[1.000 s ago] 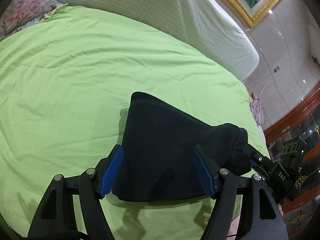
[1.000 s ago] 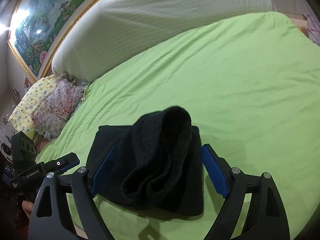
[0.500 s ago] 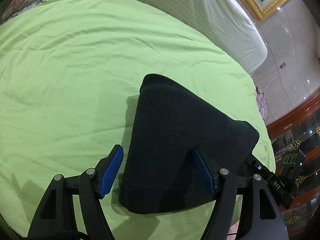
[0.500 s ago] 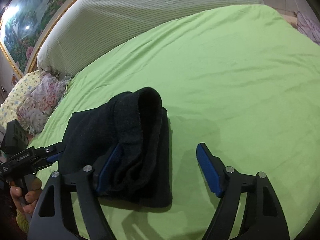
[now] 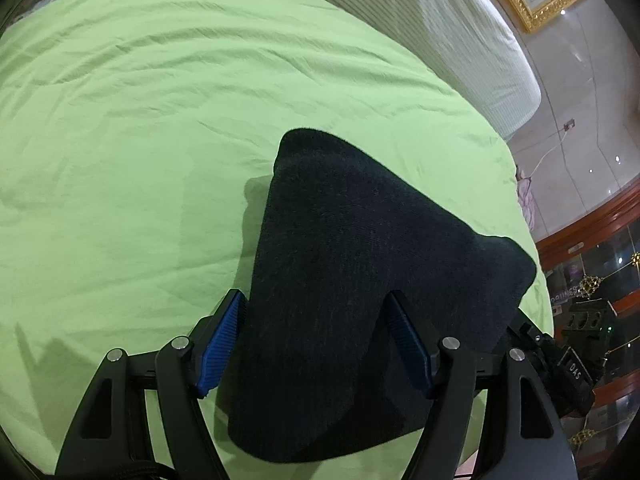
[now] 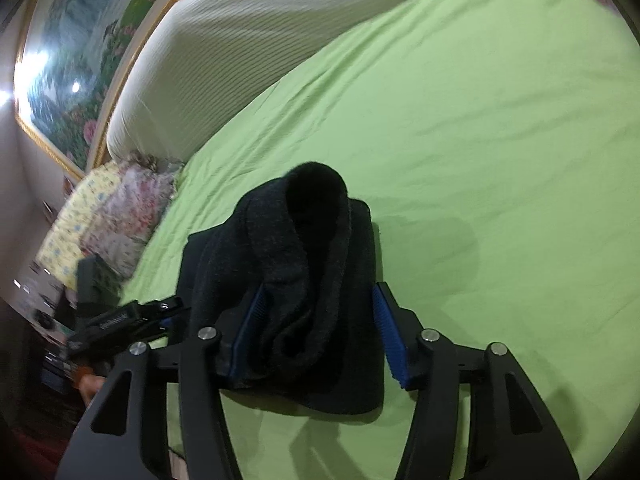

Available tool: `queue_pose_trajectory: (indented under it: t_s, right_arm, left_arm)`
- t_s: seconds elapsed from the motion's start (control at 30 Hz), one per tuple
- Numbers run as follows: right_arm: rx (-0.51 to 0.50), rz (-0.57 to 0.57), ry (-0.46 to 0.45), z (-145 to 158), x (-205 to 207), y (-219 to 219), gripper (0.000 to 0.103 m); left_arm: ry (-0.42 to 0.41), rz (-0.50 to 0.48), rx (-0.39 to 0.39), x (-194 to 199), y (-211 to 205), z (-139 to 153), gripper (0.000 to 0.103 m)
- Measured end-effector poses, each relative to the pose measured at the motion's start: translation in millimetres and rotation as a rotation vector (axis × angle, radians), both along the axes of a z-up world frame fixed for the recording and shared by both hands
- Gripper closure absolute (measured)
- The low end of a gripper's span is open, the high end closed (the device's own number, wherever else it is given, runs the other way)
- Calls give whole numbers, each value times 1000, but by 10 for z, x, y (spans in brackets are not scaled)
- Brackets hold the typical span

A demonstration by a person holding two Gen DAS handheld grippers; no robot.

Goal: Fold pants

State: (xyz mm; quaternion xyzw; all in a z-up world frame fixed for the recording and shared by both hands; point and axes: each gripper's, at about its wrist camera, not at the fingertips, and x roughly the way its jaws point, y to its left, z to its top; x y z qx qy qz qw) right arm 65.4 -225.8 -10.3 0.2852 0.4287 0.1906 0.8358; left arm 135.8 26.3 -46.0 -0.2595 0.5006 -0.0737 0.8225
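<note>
Black pants (image 5: 360,260), folded into a thick bundle, lie on the green sheet (image 5: 140,140). My left gripper (image 5: 316,340) straddles the bundle's near left corner. Its left pad is at the fabric's edge, and its right finger sits over cloth that runs on past it; the jaws stand wide. In the right wrist view the pants (image 6: 304,248) show a rolled, fuzzy fold on top. My right gripper (image 6: 318,332) has that fold between its pads and its jaws are closing. The left pad touches cloth; the right pad is at the bundle's edge. The left gripper (image 6: 128,316) appears at the far side.
A white ribbed headboard cushion (image 5: 460,32) runs along the far side of the bed. Floral pillows (image 6: 120,216) lie at the bed's corner under a gold-framed painting (image 6: 72,80). A wooden cabinet (image 5: 592,240) stands past the bed's right edge. A person's hand (image 6: 90,384) holds the left gripper.
Both grippers have come down closer to the pants, which now fill more of each view. The right gripper's pads have drawn together around the rolled fold. The left gripper's width looks unchanged.
</note>
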Motion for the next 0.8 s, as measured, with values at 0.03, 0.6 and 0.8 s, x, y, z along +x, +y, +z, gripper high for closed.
queue_pose_trajectory:
  t_s: [0.03,0.6,0.8]
  right_arm:
    - [13,0,6,-25,-10,-13,44]
    - [-34,48,-52,99,-58,197,57]
    - [-27,64,-80,198,-63,213,58]
  left_arm:
    - [2,0,-1,16,-4,-17,29]
    - [-69,-48,71,-17,-130,139,65]
    - [-84,-39,36,-106,-39,257,69]
